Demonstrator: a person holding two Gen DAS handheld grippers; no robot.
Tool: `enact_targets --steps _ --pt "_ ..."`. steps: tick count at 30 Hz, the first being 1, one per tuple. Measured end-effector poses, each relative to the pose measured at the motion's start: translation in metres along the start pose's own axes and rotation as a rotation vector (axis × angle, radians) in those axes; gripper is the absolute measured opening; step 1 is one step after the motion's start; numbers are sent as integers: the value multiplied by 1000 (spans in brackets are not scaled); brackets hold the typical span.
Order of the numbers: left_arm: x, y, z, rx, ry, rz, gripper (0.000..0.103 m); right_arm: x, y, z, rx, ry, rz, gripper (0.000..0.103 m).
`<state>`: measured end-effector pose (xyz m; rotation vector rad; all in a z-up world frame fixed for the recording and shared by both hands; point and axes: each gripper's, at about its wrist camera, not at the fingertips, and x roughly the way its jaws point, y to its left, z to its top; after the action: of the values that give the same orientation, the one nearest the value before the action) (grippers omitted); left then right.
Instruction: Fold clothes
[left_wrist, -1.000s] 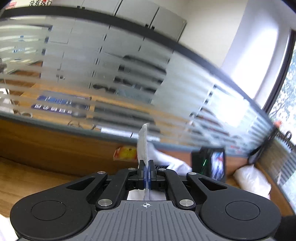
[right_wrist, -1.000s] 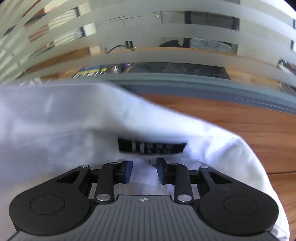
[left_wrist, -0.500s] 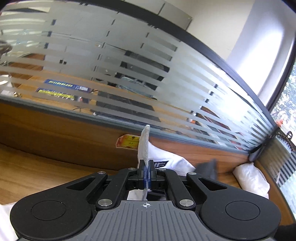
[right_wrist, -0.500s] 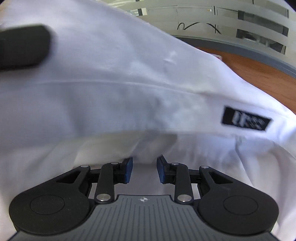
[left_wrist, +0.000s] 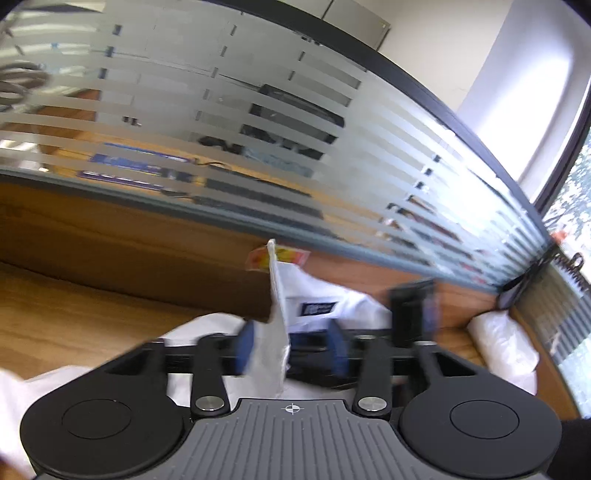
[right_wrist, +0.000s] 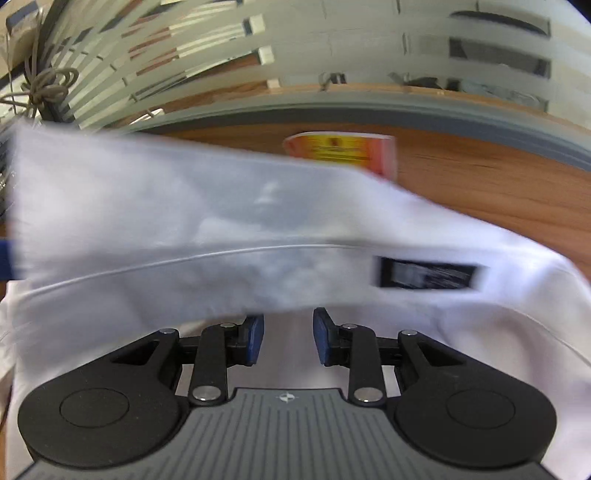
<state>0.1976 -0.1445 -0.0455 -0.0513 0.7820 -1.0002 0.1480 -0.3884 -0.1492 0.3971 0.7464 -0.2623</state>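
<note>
A white shirt (left_wrist: 364, 308) with a dark neck label (left_wrist: 317, 308) lies bunched on the wooden desk in the left wrist view. A thin edge of its cloth (left_wrist: 277, 325) stands upright between the spread blue pads of my left gripper (left_wrist: 291, 347), which is open; the cloth leans toward the left pad. In the right wrist view the shirt (right_wrist: 166, 221) fills the frame, its collar band and label (right_wrist: 428, 277) just ahead. My right gripper (right_wrist: 288, 339) is open, pads apart under the collar fold, holding nothing.
A frosted striped glass partition (left_wrist: 258, 140) rises behind the desk (left_wrist: 74, 314). A red and yellow sticker (right_wrist: 343, 149) sits on the wooden panel. A white plastic bag (left_wrist: 502, 339) lies at the right corner. A black blurred block (left_wrist: 413, 314) is beside the shirt.
My left gripper was shut on the cloth edge and has now opened, and the view tipped down toward the shirt. The right gripper stayed open while the collar shifted across its view.
</note>
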Motion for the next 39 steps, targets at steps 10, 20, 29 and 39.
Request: enact_targets --steps 10,20,29,39 --pt "-24 72 -14 17 29 361 74 -77 -37 1 126 -12 -14 51" --pt "-11 144 -19 -44 127 576 81 -66 39 46 56 11 62 83" --pt "-14 131 -35 -6 132 663 19 -45 49 54 -25 49 -65 19" --pt "-28 113 -56 -25 127 677 18 -74 -26 37 149 6 -215 15"
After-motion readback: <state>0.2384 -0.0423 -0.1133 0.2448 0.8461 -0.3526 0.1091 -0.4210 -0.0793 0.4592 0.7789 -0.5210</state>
